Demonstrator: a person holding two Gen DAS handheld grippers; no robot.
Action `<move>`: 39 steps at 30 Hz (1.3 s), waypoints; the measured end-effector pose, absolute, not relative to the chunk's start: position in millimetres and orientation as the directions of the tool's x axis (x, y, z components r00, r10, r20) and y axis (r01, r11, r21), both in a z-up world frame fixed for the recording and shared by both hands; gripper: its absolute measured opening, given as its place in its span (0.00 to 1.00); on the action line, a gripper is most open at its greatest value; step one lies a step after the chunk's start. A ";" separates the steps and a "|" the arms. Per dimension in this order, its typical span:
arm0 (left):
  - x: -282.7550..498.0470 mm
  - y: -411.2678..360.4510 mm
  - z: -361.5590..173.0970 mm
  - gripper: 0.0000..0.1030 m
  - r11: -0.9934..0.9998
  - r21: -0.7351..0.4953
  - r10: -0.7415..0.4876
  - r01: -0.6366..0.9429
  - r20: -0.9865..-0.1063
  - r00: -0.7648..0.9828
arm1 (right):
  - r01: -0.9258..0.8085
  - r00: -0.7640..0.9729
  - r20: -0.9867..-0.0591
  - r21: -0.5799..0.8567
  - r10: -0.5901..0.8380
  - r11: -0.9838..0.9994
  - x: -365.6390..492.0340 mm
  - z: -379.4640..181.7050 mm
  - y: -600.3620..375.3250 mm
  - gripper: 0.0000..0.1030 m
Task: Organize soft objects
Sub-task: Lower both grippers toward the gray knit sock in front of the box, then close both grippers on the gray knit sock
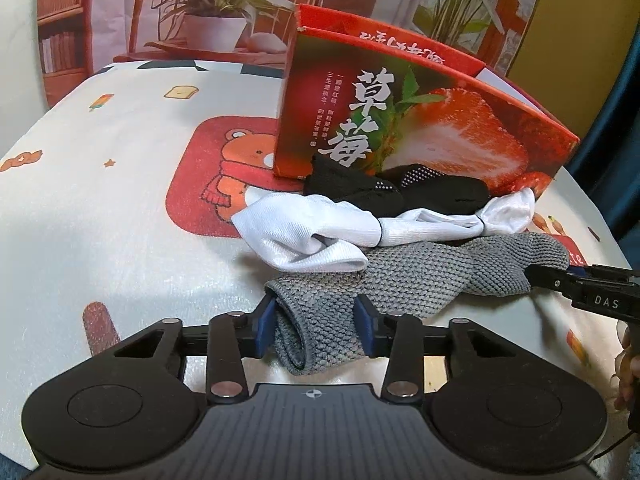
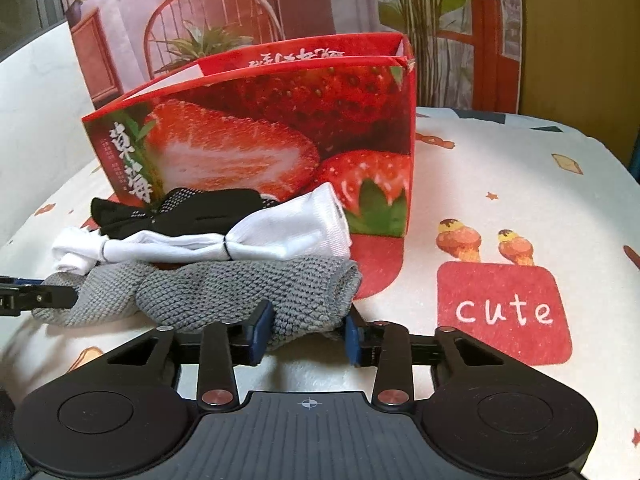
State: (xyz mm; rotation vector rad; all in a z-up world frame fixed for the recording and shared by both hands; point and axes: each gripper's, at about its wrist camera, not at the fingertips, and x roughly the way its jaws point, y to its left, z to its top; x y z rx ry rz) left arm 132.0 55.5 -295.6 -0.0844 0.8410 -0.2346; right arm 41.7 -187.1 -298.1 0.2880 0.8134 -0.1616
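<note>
Right now, through the left wrist camera, I am watching my left gripper (image 1: 316,322) closing its blue pads on one end of the grey knit sock (image 1: 400,280), the jaws narrowed with the rolled cuff squeezed between them. That sock is lying across the patterned tablecloth (image 1: 100,220), nearest to me, with a banded white sock bundle (image 1: 320,236) just behind it and a black dotted pair (image 1: 396,188) against the foot of the strawberry box (image 1: 400,120). At the far right edge I am seeing the tip of the right gripper (image 1: 560,280) meeting the sock's other end.

Through the right wrist camera, I am seeing the right gripper (image 2: 308,330) pinching the opposite end of the same grey sock, jaws drawn in with the knit bunched between the pads. The box is standing open-topped just behind the pile.

I am judging this sock as light, limp and stretchy: it will sag in the middle, so holding both ends makes sense. The coarse knit should grip well, though a shallow pinch could slip off the edge.
</note>
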 end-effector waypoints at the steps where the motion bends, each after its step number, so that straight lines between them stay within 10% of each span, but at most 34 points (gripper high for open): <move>1: 130.5 55.9 -295.6 0.37 0.970 -0.167 -0.241 0.175 -0.728 0.642 | 0.249 0.677 -0.735 0.191 -0.030 0.950 40.1 -297.7 -185.5 0.29; 10: 122.2 60.9 -296.1 0.33 0.969 -0.178 -0.247 0.172 -0.727 0.640 | 0.242 0.674 -0.738 0.174 -0.036 0.955 28.5 -293.2 -174.9 0.28; 29: 120.8 60.2 -297.6 0.34 0.970 -0.164 -0.242 0.179 -0.728 0.642 | 0.345 0.720 -0.679 0.168 -0.146 0.924 41.3 -287.3 -189.2 0.82; 39: 122.2 59.8 -297.4 0.36 0.969 -0.171 -0.247 0.180 -0.729 0.638 | 0.283 0.710 -0.702 0.232 -0.041 0.930 48.6 -304.9 -194.3 0.53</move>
